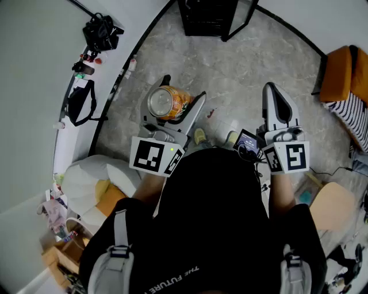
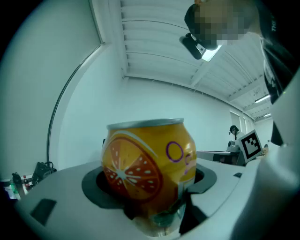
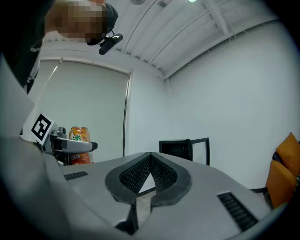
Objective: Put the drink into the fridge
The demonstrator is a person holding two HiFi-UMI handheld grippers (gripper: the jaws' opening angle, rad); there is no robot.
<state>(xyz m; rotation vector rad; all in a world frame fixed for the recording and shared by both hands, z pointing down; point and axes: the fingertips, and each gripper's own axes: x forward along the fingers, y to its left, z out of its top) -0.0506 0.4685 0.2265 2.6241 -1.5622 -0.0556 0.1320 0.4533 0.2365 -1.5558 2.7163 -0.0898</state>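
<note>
An orange drink can (image 1: 167, 102) with an orange-slice print stands upright between the two jaws of my left gripper (image 1: 181, 92), which is shut on it. In the left gripper view the can (image 2: 147, 164) fills the middle, seated in the dark pads on both sides. My right gripper (image 1: 271, 91) is held up at the right, shut and empty; its ridged pads (image 3: 159, 171) meet at the tip. Ahead on the floor stands a small black fridge (image 1: 207, 17) with its glass door (image 3: 199, 150) swung open. From the right gripper view the can (image 3: 78, 140) shows at the far left.
An orange chair (image 1: 339, 74) stands at the right wall. A black bag (image 1: 100, 31) and small bottles lie at the left wall. A white cushion (image 1: 92, 178) and a cardboard box (image 1: 63, 255) are at my lower left, a wooden stool (image 1: 333, 207) at my lower right.
</note>
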